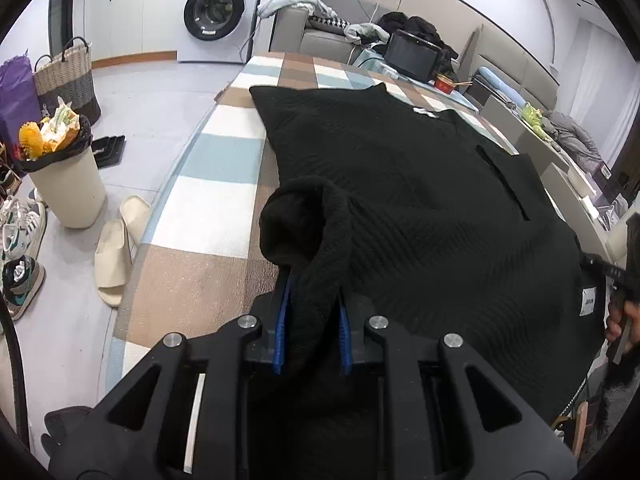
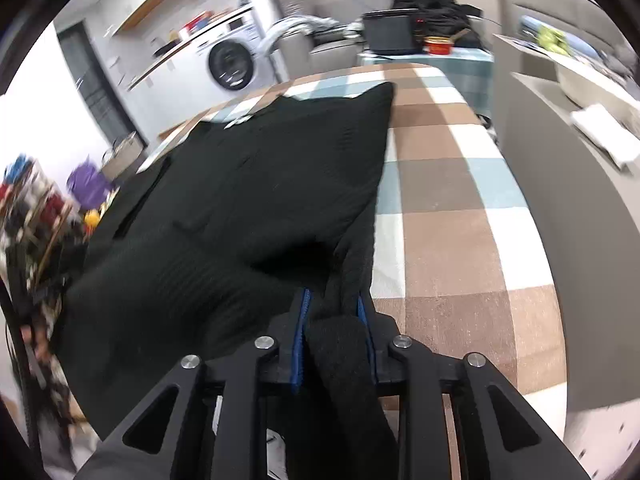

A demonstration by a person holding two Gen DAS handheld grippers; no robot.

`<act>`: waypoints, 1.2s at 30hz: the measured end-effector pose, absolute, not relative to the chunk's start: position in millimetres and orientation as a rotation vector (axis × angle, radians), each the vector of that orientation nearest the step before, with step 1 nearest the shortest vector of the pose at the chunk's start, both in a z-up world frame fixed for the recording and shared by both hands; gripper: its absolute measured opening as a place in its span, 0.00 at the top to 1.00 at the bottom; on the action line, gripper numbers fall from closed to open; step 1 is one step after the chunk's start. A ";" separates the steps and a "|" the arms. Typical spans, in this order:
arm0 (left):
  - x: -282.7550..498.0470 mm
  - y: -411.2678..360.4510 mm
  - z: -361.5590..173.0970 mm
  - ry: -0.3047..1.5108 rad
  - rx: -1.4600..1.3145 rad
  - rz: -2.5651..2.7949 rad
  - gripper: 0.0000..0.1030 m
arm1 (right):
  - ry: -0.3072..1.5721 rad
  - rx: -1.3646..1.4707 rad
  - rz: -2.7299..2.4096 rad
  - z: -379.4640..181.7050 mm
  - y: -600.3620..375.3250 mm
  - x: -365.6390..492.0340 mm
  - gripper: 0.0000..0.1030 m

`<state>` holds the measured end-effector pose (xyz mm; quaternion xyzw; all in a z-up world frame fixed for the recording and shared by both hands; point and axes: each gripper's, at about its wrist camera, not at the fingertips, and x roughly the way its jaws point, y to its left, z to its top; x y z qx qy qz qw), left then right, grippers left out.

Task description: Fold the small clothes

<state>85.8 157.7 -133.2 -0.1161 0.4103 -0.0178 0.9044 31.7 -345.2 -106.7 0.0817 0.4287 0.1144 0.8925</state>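
Left wrist view: table (image 1: 208, 252) covered in a checked cloth of brown, pale blue and white squares. Black knit garment (image 1: 400, 184) lies spread across it, label patch near the right edge. Left gripper (image 1: 312, 312) is clamped on a bunched edge of the garment, fabric pinched between the blue pads. At far right, a hand (image 1: 618, 322) holds the other tool.

Right wrist view (some blur): right gripper (image 2: 334, 320) pinches a rolled edge of the same garment (image 2: 260, 176) between its blue pads; bare checked cloth (image 2: 448, 220) to its right.

Room: washing machine (image 1: 218, 12) against the far wall, grey sofa (image 1: 320, 36) piled with clothes, dark box (image 1: 412, 54) and red bowl (image 1: 446, 82) beyond the table's far end. Floor left of the table: full waste bin (image 1: 64, 176), woven basket (image 1: 66, 76), cream slippers (image 1: 114, 256), sneakers (image 1: 22, 236).
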 end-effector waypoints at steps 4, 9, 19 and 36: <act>70.3 163.5 -123.5 0.852 -0.239 -0.012 0.59 | 0.866 0.230 0.214 -93.1 -355.8 31.7 0.54; 34.4 170.7 -109.4 0.822 -0.280 -0.029 0.39 | 0.854 0.283 0.275 -91.2 -382.4 -8.1 0.52; 7.2 142.1 -100.0 0.801 -0.184 -0.089 0.44 | 0.815 0.241 0.487 -73.8 -348.0 -44.7 0.60; 10.2 147.0 -105.1 0.814 -0.229 -0.084 0.44 | 0.851 0.198 0.425 -92.0 -343.7 -27.8 0.79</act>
